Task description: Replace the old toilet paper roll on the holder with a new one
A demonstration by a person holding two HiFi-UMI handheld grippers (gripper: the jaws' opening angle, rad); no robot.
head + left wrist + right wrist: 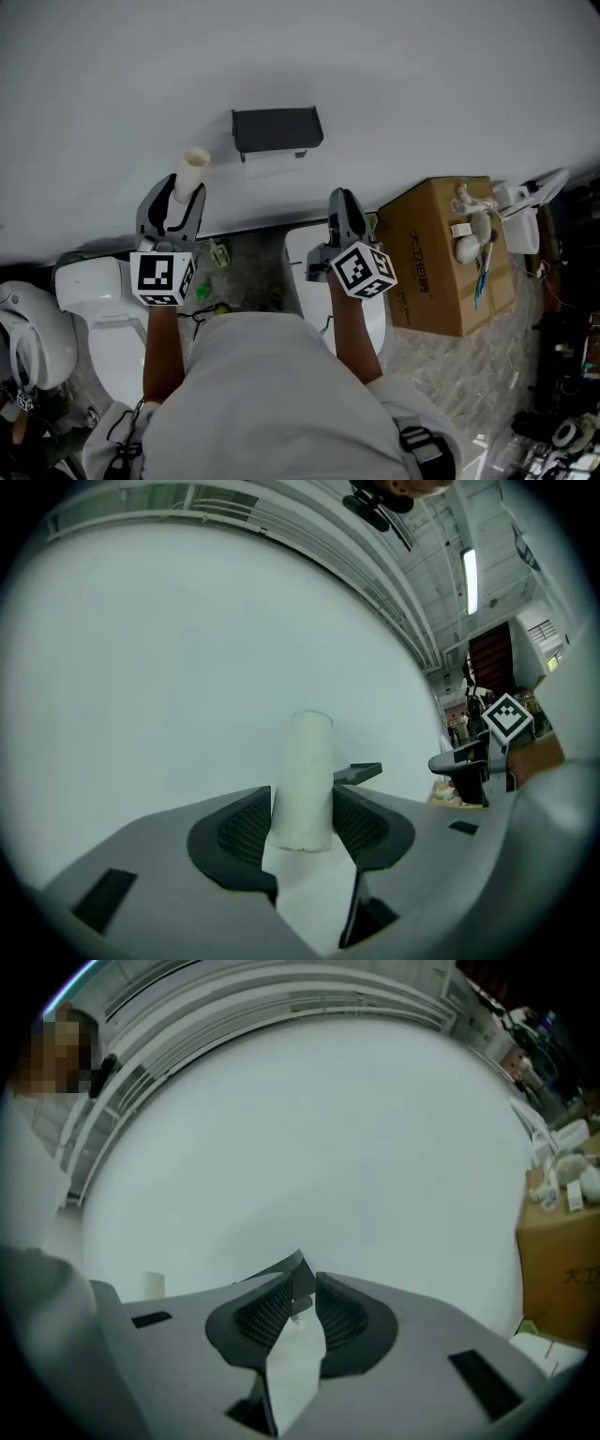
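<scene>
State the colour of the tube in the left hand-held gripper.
Off-white tube; clearest in the left gripper view.

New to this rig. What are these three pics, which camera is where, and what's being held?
There is no robot: a person holds a two-jaw gripper in each hand. The marker cubes are part of the grippers.

The head view comes from a camera on the person's head, looking steeply down. The other two cameras ride on the grippers and look along their jaws.

The left gripper is clamped on a bare cardboard tube. The right gripper holds nothing, and its jaws are almost together with a narrow gap.

On the white wall ahead is a dark paper holder. Below it are a white toilet and, to the right, a cardboard box.
</scene>
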